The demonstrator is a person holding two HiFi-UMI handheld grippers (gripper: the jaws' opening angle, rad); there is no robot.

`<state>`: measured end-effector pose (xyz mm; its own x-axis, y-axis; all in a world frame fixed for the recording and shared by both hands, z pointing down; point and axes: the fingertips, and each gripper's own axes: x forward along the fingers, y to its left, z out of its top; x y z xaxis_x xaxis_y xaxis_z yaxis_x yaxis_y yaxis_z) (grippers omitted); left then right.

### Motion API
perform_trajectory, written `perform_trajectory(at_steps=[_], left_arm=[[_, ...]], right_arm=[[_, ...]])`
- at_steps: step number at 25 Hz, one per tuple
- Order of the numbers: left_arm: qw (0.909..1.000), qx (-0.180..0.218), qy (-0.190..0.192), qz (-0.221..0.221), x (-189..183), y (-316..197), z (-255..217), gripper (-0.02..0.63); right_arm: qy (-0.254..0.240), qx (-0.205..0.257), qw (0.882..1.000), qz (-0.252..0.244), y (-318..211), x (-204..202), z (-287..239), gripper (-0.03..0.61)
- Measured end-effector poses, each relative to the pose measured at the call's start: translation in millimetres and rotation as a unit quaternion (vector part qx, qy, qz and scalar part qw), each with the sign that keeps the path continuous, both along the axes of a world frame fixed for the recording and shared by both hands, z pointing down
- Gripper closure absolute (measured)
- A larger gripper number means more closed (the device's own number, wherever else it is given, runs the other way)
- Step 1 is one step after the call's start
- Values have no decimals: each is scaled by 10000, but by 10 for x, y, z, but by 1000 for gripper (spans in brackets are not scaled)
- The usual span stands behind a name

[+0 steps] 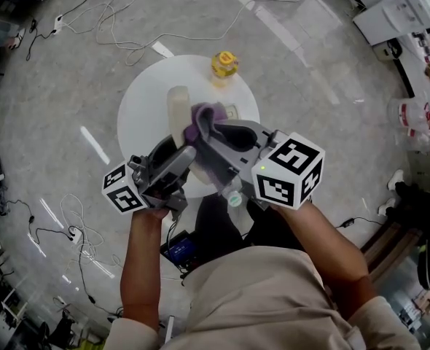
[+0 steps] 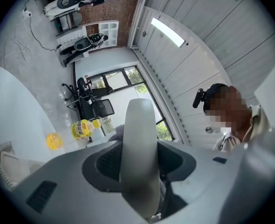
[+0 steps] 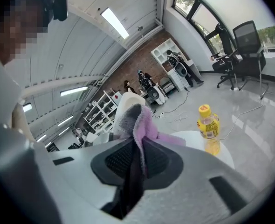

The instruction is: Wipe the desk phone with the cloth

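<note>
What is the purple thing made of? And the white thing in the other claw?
The purple cloth looks like soft fuzzy fabric, maybe microfibre: it folds and has a nubbly surface. The white handset seems hard, smooth plastic with a dull sheen.

Fuzzy matt purple cloth (image 3: 144,122). Smooth cream plastic phone handset (image 2: 138,139). Round white table (image 1: 138,115): smooth, slight sheen. Yellow plastic bottle (image 1: 224,64) on table: glossy.

1. Head view: high above, facing steeply down on the round counter (image 1: 137,115).
2. Gripper views: close behind their own fingers (image 2: 58,181), facing outward across the room.
3. All three share the yellow bottle (image 1: 224,64).
</note>
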<state>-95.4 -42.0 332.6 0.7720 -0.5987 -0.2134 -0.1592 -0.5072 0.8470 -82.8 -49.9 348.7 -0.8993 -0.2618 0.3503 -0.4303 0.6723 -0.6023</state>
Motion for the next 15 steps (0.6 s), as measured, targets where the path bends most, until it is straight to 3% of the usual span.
perform_trajectory(at_steps=[3, 8, 11, 15], left_arm=[[9998, 65, -174, -62, -33, -36, -7, 405], [9925, 76, -1217, 39, -5, -8, 144, 405], [9825, 17, -1859, 76, -2, 31, 279, 405], [9609, 69, -2768, 85, -29, 63, 428, 405]], right_arm=[[-43, 9, 9999, 133, -63, 44, -23, 534], [12, 74, 9988, 486, -165, 206, -55, 534], [234, 386, 9971, 619, -236, 300, -131, 534], [768, 1280, 9878, 454, -208, 293, -291, 534]])
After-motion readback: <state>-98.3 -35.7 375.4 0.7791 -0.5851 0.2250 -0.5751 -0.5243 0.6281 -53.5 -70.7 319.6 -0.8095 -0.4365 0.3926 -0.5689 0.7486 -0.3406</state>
